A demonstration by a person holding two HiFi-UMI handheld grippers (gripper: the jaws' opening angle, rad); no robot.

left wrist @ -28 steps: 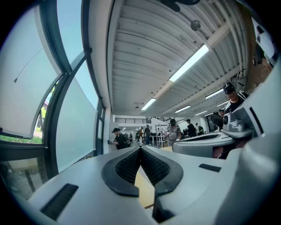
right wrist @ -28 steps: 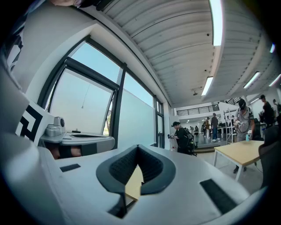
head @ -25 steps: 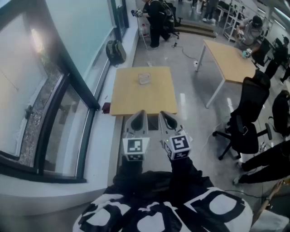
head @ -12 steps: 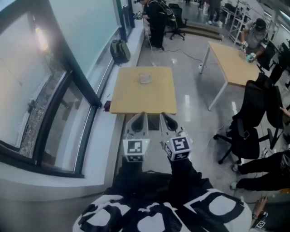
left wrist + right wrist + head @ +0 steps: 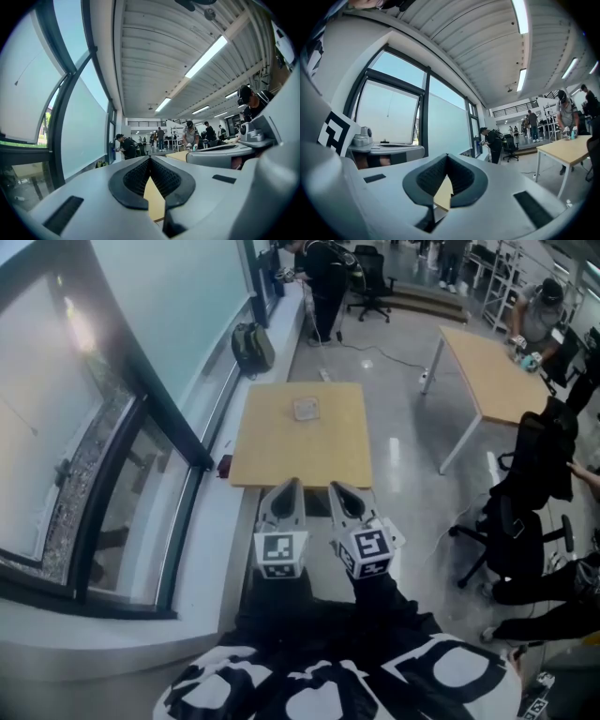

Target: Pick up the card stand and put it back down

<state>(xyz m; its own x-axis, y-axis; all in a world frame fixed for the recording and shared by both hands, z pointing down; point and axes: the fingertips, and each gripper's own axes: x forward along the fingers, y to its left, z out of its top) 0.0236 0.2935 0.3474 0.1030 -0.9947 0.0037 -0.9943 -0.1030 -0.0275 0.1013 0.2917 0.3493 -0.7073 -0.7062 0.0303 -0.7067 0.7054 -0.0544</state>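
Card stand (image 5: 305,409): lies on the far half of the small wooden table (image 5: 281,451), roughly midway across it, touched by neither gripper. Looks pale and clear; finer detail too small to make out.

Left gripper (image 5: 288,486): held level at the table's near edge, well apart from the stand, jaws closed tip to tip with nothing gripped, only a wedge of tabletop showing through the gap behind the pads.

Right gripper (image 5: 336,487): just beside the left, pointing the same way, jaws likewise pressed together and empty. Both with marker cubes (image 5: 281,552) turned up toward the head camera.

Beyond the table, along the glass wall (image 5: 178,306): a dark backpack (image 5: 253,347) on the floor and a person (image 5: 323,277) standing. To the right: a second wooden table (image 5: 492,371) and black office chairs (image 5: 520,521).
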